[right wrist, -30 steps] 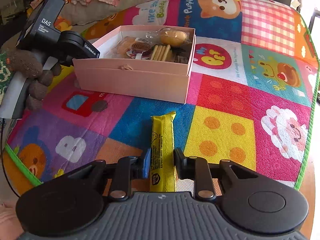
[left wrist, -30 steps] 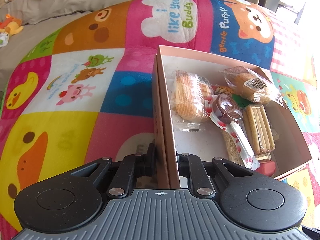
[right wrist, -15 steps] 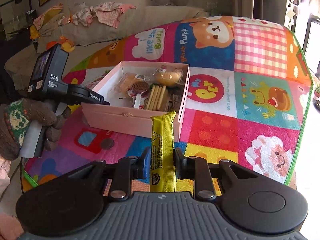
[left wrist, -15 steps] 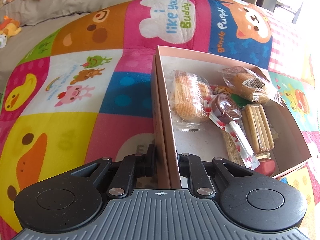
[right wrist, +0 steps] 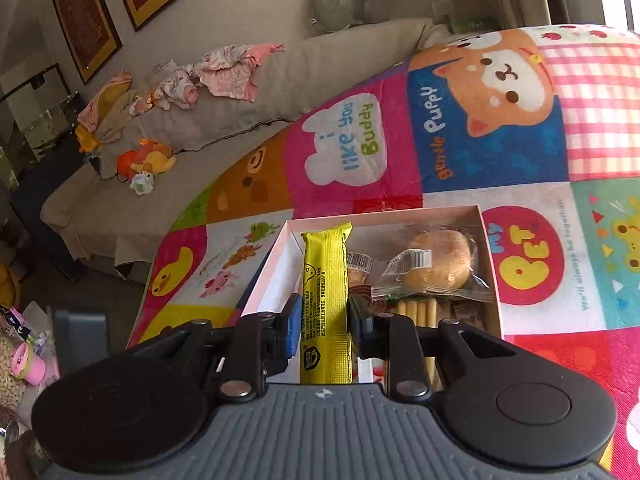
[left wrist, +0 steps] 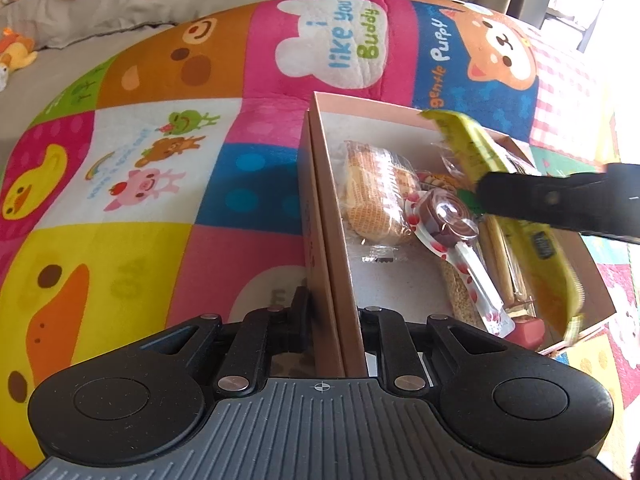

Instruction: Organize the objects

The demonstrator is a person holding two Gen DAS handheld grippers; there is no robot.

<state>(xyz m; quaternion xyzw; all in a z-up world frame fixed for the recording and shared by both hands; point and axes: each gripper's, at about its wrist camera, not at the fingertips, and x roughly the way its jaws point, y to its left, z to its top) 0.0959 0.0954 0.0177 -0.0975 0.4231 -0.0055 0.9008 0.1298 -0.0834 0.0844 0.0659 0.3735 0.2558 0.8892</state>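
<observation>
We see the yellow snack bar [right wrist: 326, 300] pointing straight ahead along the right gripper [right wrist: 324, 322], clenched on it; the left gripper [left wrist: 334, 312] pinches the pink box [left wrist: 326, 240] wall, jaws easing apart.

Black gripper [left wrist: 335, 316], ribbed grey body, silver screws

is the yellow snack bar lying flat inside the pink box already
No, the yellow snack bar is clamped in the right tongs, held in the air above the pink box.
</observation>
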